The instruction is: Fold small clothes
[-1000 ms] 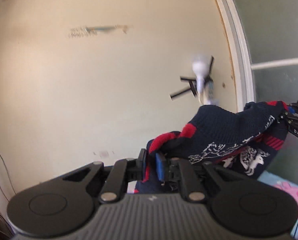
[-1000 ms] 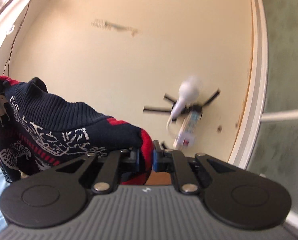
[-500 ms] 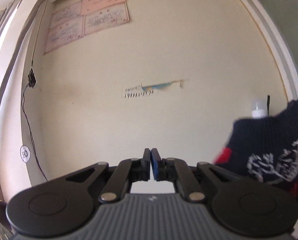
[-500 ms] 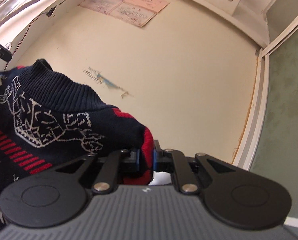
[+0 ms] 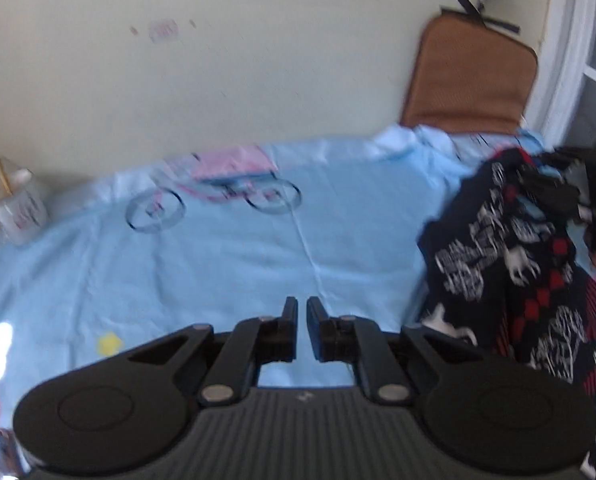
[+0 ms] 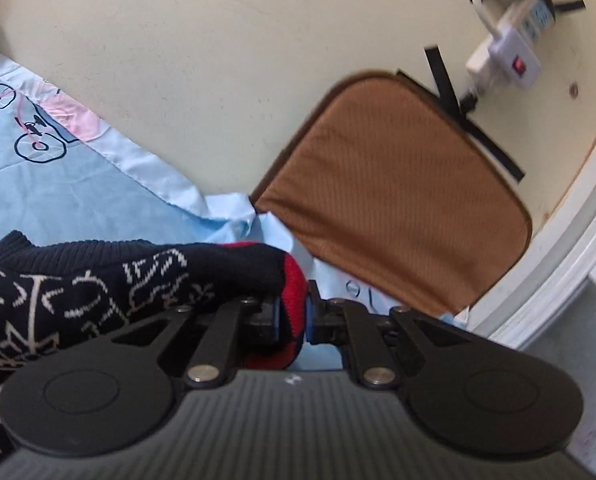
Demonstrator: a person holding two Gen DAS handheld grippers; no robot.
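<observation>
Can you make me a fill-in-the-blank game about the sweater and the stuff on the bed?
1. The right gripper pinches the sweater's ____ cuff.
2. Nothing is between the ____ gripper's jaws.
3. The sheet under the sweater is light ____.
4. The cushion leaning on the wall is ____.

Missing words: red; left; blue; brown
</observation>
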